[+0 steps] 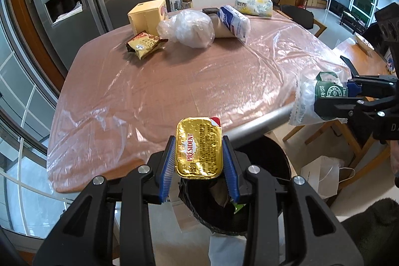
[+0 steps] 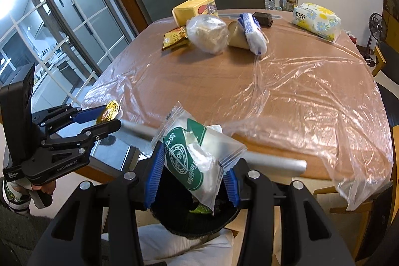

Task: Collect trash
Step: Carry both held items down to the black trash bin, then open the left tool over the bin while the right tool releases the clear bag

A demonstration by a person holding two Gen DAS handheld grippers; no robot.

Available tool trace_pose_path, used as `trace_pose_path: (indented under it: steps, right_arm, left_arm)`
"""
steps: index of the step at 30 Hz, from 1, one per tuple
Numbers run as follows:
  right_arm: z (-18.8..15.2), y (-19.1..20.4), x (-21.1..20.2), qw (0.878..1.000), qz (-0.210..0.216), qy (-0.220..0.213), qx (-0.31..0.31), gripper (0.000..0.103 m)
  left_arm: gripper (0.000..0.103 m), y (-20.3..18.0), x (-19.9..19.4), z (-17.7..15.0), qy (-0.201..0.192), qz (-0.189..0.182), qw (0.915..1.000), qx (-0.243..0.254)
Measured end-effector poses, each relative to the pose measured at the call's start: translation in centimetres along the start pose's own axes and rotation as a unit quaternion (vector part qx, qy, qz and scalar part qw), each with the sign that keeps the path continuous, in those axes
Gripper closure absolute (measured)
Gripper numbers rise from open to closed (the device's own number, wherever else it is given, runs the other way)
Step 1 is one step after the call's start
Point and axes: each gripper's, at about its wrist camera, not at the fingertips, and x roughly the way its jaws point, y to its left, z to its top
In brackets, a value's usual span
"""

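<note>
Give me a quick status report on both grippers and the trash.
Left gripper shut on gold butter packet. Right gripper shut on green-and-white wrapper. Both above black bin; nothing blocking.

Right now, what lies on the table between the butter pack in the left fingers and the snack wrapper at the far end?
Only the wrinkled plastic sheet over the table; left wrist view shows that stretch from butter pack to snack wrapper.

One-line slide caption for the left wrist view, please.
Left gripper holds a gold butter packet above the black trash bin; right gripper holds a plastic wrapper.
</note>
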Motion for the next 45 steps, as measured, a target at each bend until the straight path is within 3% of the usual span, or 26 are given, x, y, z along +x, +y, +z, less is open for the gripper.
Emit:
trace_pose_path:
  steps: [19,35,45]
  right_arm:
    - [-5.4,0.6,3.0,0.996,-0.014,0.080,-0.032,0.060]
    - [-6.8,-0.1,7.7,0.989,-0.032,0.132,-0.058,0.060]
    - [-7.5,0.8,10.6,0.982,-0.069,0.154,-0.085,0.060]
  left_arm:
    - [0.065,-2.5,1.9,-3.9,0.059,-0.023,0.9978,0.023]
    - [0.065,-3.5,6.3,-7.4,0.130,-0.034,0.9899,0.047]
    - [0.065,-3.8,8.4,-8.0,0.148,-0.029,0.9872,0.051]
